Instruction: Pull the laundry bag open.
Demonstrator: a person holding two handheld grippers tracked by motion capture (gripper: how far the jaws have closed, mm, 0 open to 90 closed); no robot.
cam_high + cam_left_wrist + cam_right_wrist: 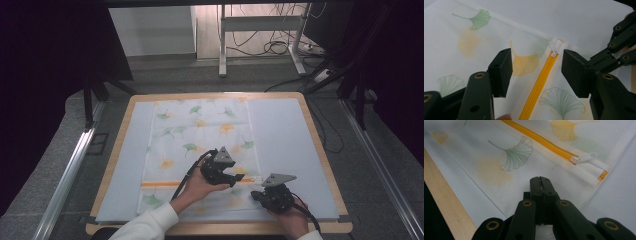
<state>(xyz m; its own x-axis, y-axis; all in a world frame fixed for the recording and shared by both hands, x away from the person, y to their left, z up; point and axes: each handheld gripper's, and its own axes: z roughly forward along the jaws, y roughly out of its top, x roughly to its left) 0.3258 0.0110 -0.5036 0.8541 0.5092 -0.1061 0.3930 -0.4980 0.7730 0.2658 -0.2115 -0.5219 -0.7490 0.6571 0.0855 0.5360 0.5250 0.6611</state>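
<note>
- Straddling the yellow zipper (541,77), left gripper (536,72) jaws gape, holding nothing; white pull tab (553,46) lies just ahead.
- Right gripper (540,181), jaws together, pinches the leaf-print mesh bag (509,165) edge nearby.

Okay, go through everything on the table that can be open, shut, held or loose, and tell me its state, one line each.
Zipper: closed, slider at the end.
Zipper pull: free, lying flat.
Mesh bag: flat on the table.
Left gripper: open, jaws straddling the zipper.
Right gripper: shut, jaws resting on the bag.
</note>
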